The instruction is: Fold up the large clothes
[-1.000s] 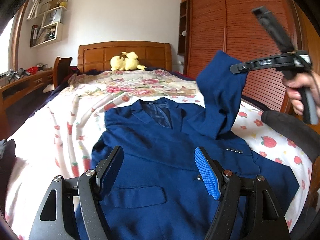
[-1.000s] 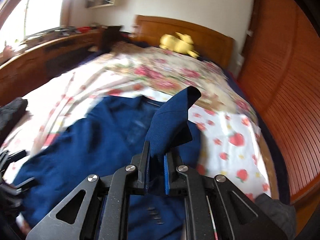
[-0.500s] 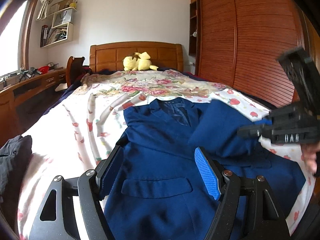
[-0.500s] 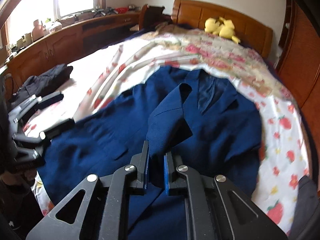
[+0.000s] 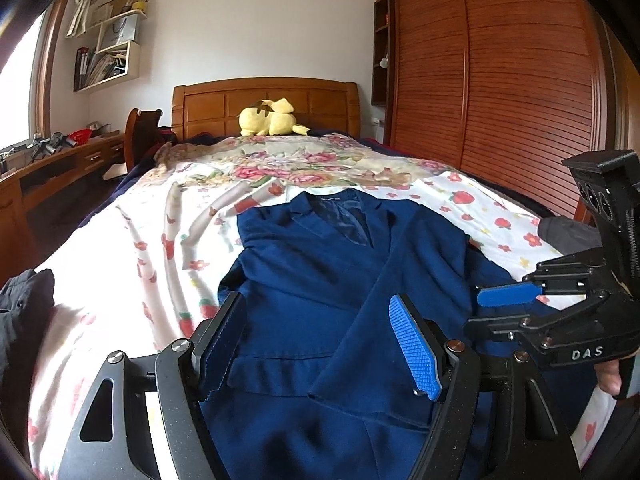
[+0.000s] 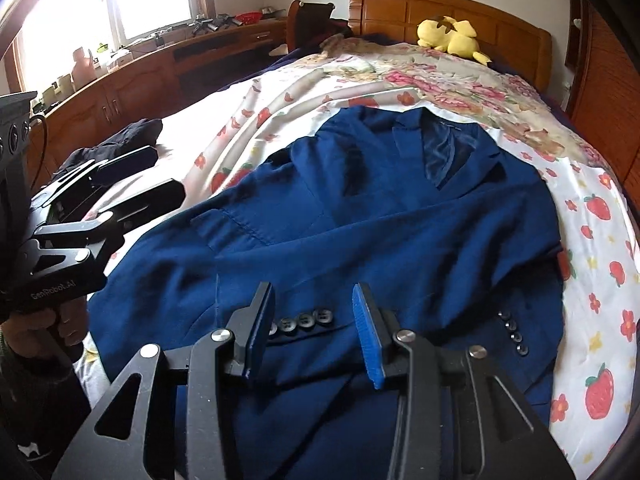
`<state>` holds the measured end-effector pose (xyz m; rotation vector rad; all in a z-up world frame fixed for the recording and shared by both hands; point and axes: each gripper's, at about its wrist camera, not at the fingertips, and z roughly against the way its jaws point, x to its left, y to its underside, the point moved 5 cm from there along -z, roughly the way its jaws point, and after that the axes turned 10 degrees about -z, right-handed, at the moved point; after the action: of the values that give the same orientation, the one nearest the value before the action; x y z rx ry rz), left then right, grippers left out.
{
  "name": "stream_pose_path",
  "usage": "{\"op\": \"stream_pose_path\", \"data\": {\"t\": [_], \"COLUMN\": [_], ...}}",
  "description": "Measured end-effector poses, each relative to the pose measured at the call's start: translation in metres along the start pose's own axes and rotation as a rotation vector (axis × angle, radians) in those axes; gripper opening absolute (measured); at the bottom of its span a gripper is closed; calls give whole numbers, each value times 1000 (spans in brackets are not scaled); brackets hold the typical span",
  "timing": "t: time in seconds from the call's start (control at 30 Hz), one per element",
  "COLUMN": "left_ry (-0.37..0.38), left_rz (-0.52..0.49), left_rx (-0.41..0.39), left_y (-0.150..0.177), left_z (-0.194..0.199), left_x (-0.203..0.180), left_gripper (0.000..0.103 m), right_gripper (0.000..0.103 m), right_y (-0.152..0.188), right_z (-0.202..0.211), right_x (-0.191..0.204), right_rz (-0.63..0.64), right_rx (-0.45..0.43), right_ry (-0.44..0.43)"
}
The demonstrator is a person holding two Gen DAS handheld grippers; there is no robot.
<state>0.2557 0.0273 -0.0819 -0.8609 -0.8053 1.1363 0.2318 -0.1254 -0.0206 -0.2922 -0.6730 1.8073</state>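
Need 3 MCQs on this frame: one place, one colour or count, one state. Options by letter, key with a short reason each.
1. Where does the yellow plush toy lie?
A. by the headboard
B. on the blazer
C. on the desk

2. How many buttons show on the sleeve cuff between the right tongs?
A. two
B. four
C. six

3. What state are the right tongs in?
A. shut on the sleeve
B. open, holding nothing
C. shut on the sheet

Key: 1 A, it sits at the bed's far end against the wooden headboard. 2 B, four dark buttons in a row. 3 B, the pads stand apart above the blue blazer.
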Motion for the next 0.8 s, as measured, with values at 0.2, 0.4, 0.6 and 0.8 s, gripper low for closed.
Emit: {"op": "stream_pose_path", "data": {"t": [0.2,0.4,0.6,0.8], "left_ry": [15,52,84,119], "left_rz": [-22,-27,-39,-41], "left_rx": [32,88,139,199], "left_y": [4,8,11,16], "left_z": [-12,-24,-37,-45], "left_x": [-1,0,-2,-3], "left_gripper": [75,75,75,75], "right_gripper": [41,41,41,41], "right_y": [14,32,44,49], "right_z": [-13,-35,-51,-57], "right_x": [-30,-62,-85,-89], "right_rz": [-16,-47,-101,-130], "right_rx": [8,23,28,31], "right_ry": [86,142,132,101]}}
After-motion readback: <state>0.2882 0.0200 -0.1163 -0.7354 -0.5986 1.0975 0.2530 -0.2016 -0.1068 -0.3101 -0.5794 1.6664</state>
